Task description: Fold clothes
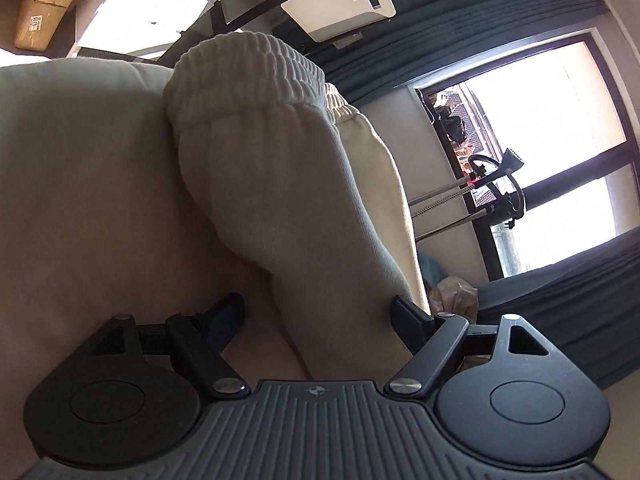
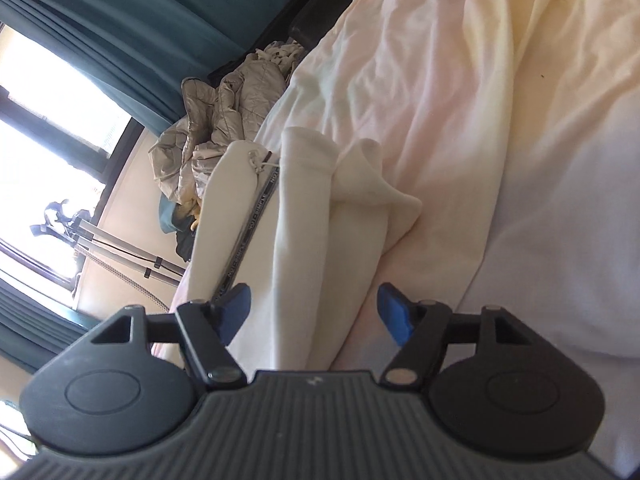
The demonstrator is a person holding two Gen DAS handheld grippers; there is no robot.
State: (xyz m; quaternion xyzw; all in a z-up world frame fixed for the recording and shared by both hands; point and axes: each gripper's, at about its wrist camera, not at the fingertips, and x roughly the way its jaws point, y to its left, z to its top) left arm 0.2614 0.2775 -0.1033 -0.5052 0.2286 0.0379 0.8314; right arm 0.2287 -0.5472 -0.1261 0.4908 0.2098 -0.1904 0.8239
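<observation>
With jaws spread wide, left gripper point(image 1: 318, 312) straddling a leg of the cream sweatpants point(image 1: 280, 184), pads clear of the cloth, ribbed cuff bunched at the far end. Right gripper point(image 2: 314, 312) likewise released, hovering over the folded sweatpants point(image 2: 296, 216) spread on the pale bedsheet point(image 2: 480, 100), drawstring showing beside the waistband. Crumpled grey jacket point(image 2: 224, 120) beyond, near teal curtains point(image 2: 140, 12).

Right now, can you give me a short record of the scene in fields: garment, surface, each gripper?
garment: cream sweatpants, folded lengthwise, elastic cuff toward the camera
surface: bed sheet, wrinkled
left gripper: open, a trouser leg between the jaws, not pinched
right gripper: open, over the folded pants
beside bed: crumpled grey fabric
</observation>
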